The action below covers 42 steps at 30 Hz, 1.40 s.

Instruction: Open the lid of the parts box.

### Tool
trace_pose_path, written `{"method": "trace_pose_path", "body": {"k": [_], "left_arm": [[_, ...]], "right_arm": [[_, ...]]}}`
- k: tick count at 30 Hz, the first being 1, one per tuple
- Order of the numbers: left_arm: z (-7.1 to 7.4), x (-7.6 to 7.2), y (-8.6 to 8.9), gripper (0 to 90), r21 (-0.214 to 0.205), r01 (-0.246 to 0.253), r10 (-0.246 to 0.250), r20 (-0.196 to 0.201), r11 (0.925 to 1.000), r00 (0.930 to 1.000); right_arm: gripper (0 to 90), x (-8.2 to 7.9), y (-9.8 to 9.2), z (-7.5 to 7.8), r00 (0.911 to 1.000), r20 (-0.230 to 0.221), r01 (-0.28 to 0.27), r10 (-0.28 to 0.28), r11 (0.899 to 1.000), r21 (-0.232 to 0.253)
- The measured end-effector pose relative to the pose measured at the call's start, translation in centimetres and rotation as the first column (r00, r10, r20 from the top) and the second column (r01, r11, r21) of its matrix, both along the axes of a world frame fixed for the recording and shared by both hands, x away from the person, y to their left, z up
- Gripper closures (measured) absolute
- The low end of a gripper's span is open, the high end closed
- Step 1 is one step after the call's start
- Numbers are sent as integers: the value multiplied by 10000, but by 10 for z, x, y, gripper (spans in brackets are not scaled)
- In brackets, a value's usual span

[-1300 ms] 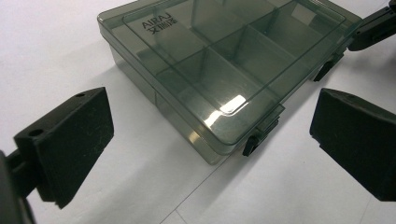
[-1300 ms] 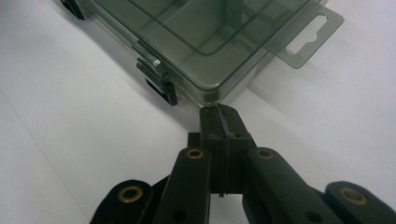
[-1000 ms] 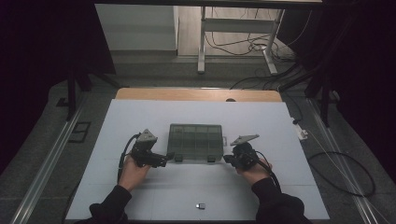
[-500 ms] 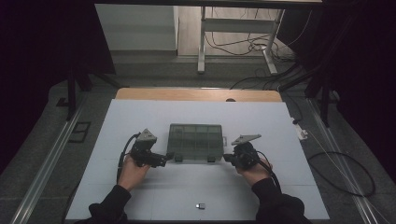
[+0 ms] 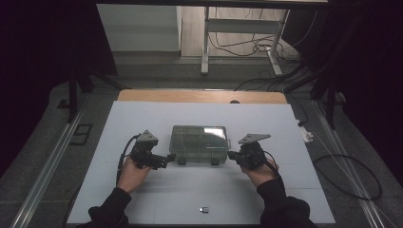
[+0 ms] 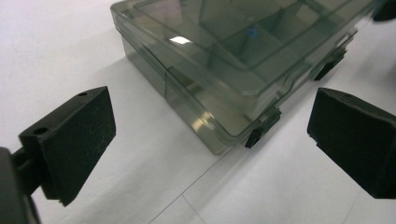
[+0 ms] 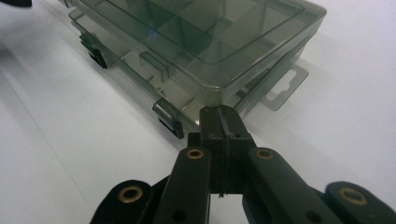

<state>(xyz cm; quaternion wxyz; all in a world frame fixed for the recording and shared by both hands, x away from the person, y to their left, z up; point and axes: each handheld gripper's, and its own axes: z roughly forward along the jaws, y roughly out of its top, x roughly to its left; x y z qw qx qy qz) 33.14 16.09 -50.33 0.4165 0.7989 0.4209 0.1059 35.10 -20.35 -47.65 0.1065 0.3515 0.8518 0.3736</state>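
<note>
Two grippers at the near corners of a clear box

Nearest us a small dark object (image 5: 204, 209) lies on the white table (image 5: 142, 118). Farther in, we hold the left gripper (image 5: 164, 158) with its jaws spread wide, aimed at the near left corner of the smoky plastic compartment box (image 5: 199, 142); the right gripper (image 5: 232, 155) has its jaws pressed together, tips against the near right corner, beside a front latch (image 7: 169, 119).

high view overhead, far; both gripper views close, sharing box (image 5: 199, 145) front corners.
</note>
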Motion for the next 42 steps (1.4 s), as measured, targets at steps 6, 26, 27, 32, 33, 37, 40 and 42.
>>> {"method": "trace_pose_path", "body": {"k": [6, 26, 27, 32, 33, 37, 40, 42], "left_arm": [[1, -1, -2, 4, 148, 128, -128, 11, 9998, 9999], [3, 0, -9, 0, -46, 527, -527, -38, 9986, 9986], [3, 0, -10, 0, -37, 539, -539, -39, 9985, 9985], [3, 1, -14, 0, -65, 601, -602, -40, 9982, 9982], [3, 1, -14, 0, -68, 627, -627, -44, 9980, 9980], [3, 3, -16, 0, -135, 657, -658, -32, 9977, 9978], [4, 4, -17, 0, -72, 640, -640, -31, 9979, 9979], [4, 4, -18, 7, 15, 632, -632, -6, 9980, 9980]], "right_arm": [[895, 3, -1, 5, 10000, -6, 56, -56, 9997, 223], [895, 16, 4, 17, 9997, 102, 231, -239, 9966, 793], [895, 17, 4, 17, 9997, 107, 224, -233, 9966, 789], [895, 20, 6, 20, 9995, 160, 249, -264, 9959, 867], [895, 21, 6, 21, 9995, 151, 274, -288, 9958, 870], [895, 25, 8, 24, 9993, 231, 268, -292, 9950, 961], [895, 27, 10, 26, 9993, 237, 269, -293, 9951, 950], [895, 28, 12, 27, 9992, 269, 257, -284, 9950, 967]]}}
